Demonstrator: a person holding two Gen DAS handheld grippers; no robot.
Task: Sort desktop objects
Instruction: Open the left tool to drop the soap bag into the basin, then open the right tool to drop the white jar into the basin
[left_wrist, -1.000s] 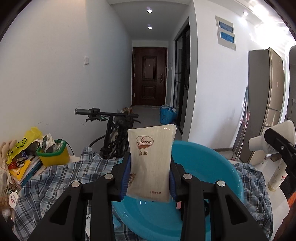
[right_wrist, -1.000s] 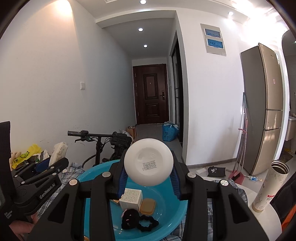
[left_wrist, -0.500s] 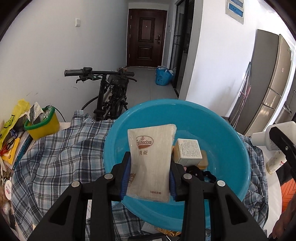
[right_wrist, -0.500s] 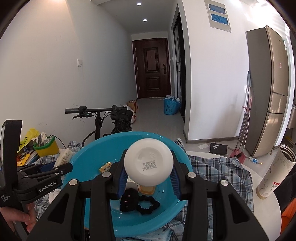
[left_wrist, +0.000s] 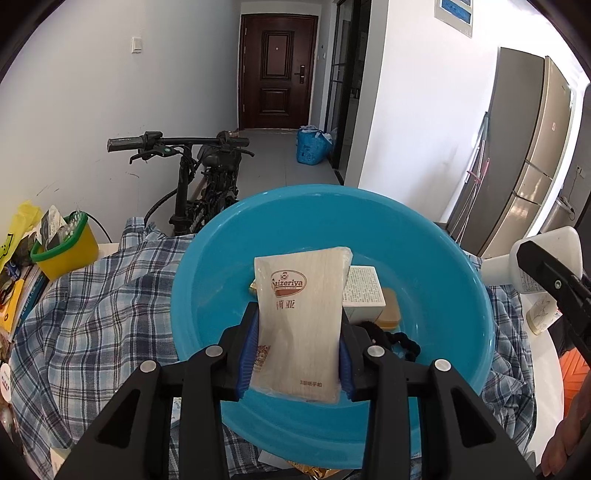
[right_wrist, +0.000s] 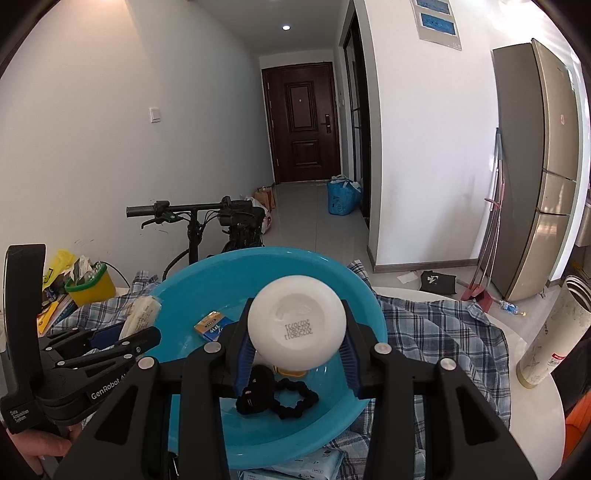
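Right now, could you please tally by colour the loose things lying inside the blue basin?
White box: 1
Tan block: 1
Yellow-blue packet: 1
Black plush hair tie: 1
Total: 4

A beige tissue packet (left_wrist: 301, 317) is held upright by the left gripper (left_wrist: 295, 350) above the blue basin (left_wrist: 443, 258), over a plaid cloth (left_wrist: 103, 317).

A bright blue basin (left_wrist: 461, 295) sits on blue-and-white plaid cloth (left_wrist: 92, 314). The tissue packet (left_wrist: 301, 314) is beige with a brown logo; the bottle (right_wrist: 297, 328) is white; the scrunchie (right_wrist: 295, 400) is black.
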